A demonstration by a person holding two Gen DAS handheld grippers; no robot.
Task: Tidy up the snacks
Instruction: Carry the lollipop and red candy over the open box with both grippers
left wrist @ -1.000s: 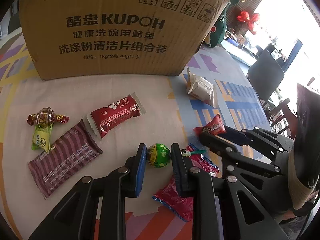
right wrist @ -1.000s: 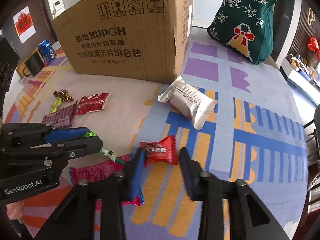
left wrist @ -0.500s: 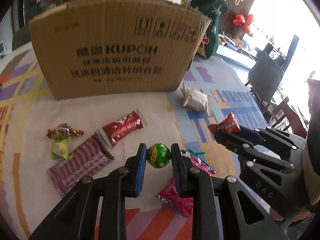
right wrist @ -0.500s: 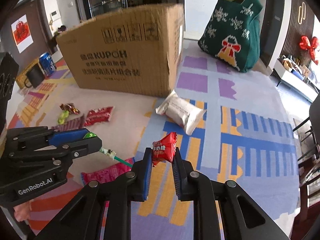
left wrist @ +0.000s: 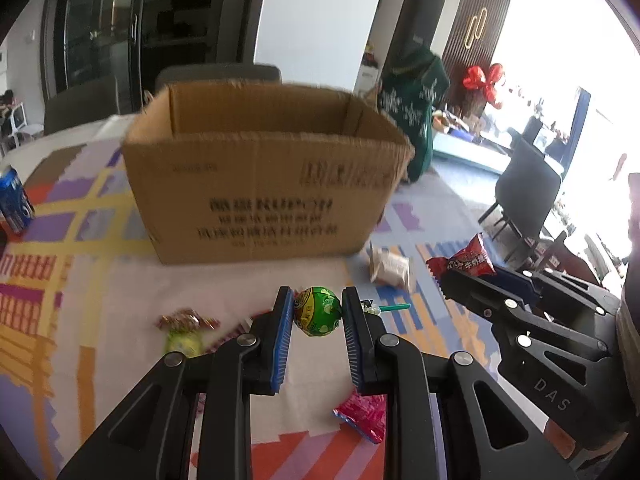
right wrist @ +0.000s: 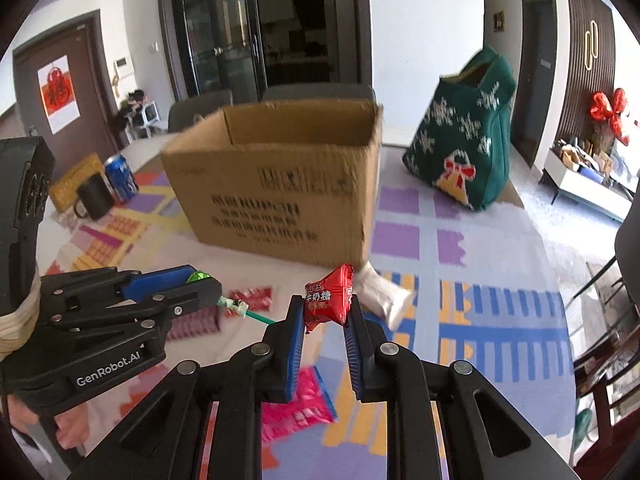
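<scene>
My left gripper (left wrist: pixel 316 312) is shut on a green lollipop (left wrist: pixel 318 311) and holds it in the air above the table, its stick pointing right. My right gripper (right wrist: pixel 326 304) is shut on a red candy packet (right wrist: pixel 330 298), also lifted; the packet also shows in the left wrist view (left wrist: pixel 464 262). The open brown cardboard box (left wrist: pixel 264 184) stands ahead of both grippers; it shows in the right wrist view too (right wrist: pixel 280 184). Its inside bottom is hidden.
On the patterned tablecloth (right wrist: pixel 460 280) lie a white snack packet (left wrist: pixel 390 268), a pink packet (left wrist: pixel 362 416), small wrapped candies (left wrist: pixel 184 326) and red packets (right wrist: pixel 250 296). A blue can (right wrist: pixel 122 178) and black mug (right wrist: pixel 94 200) stand left. A green bag (right wrist: pixel 464 148) stands right.
Both grippers have risen from the table with their candies, and the view has tilted up so the box's open top now shows. The right gripper closed on the red packet.
</scene>
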